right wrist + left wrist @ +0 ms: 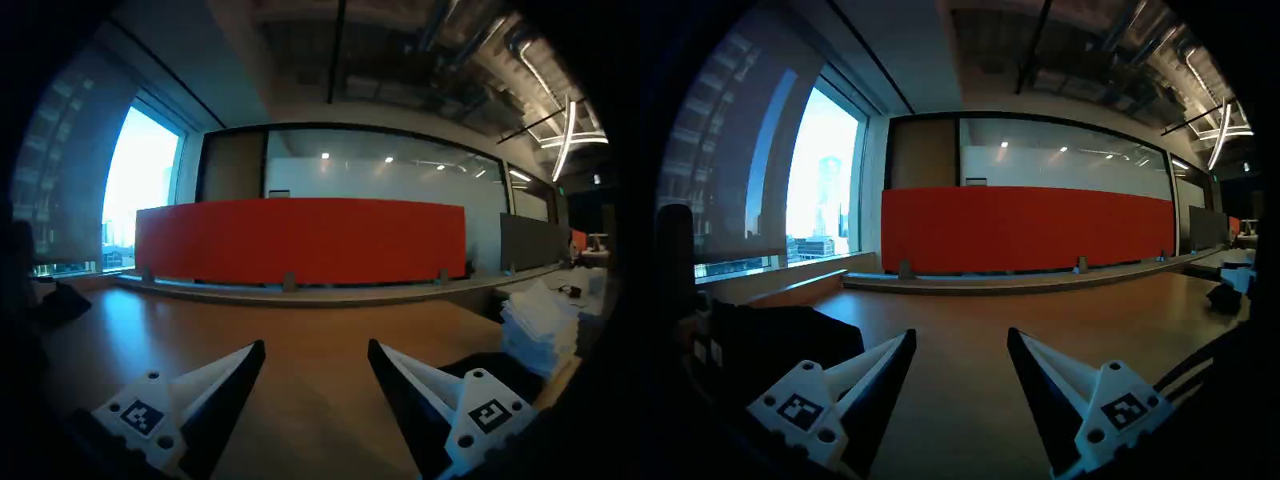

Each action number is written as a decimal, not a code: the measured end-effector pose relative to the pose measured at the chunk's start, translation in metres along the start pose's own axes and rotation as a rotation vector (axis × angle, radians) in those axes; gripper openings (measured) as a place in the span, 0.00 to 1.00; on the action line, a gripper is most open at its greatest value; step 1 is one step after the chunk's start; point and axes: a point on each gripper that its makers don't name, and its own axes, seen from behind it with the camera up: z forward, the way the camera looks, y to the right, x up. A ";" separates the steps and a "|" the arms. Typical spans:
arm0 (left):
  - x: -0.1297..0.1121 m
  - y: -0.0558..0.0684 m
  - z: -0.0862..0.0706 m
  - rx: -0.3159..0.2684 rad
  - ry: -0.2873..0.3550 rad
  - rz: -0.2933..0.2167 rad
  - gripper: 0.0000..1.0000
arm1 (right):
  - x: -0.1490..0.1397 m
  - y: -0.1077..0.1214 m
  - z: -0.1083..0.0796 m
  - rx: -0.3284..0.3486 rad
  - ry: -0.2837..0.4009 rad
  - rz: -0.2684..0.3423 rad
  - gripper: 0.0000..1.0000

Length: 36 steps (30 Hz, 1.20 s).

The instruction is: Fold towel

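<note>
Towels [544, 328]: white stack at the counter [320, 320] edge, off to the side of right gripper [316, 346]; probably soft, light and limp, best pinched at a corner; left gripper [960, 336] and right gripper jaws wide open, empty.

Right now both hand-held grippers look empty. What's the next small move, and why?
Likely turn the right hand-held gripper toward the stack of white towels on its right and pick the top one. Both it and the left hand-held gripper are open and hold nothing over the wooden table, so a towel has to be fetched first.
</note>
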 end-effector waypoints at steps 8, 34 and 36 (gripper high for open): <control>0.000 0.000 0.000 0.000 0.000 0.000 0.84 | -0.001 -0.001 -0.001 0.005 0.000 0.000 1.00; 0.000 0.000 0.000 0.000 0.000 0.000 0.84 | -0.004 -0.001 -0.001 0.006 -0.002 0.001 1.00; 0.000 0.000 0.000 0.000 0.000 0.000 0.84 | -0.004 -0.001 -0.001 0.006 -0.002 0.001 1.00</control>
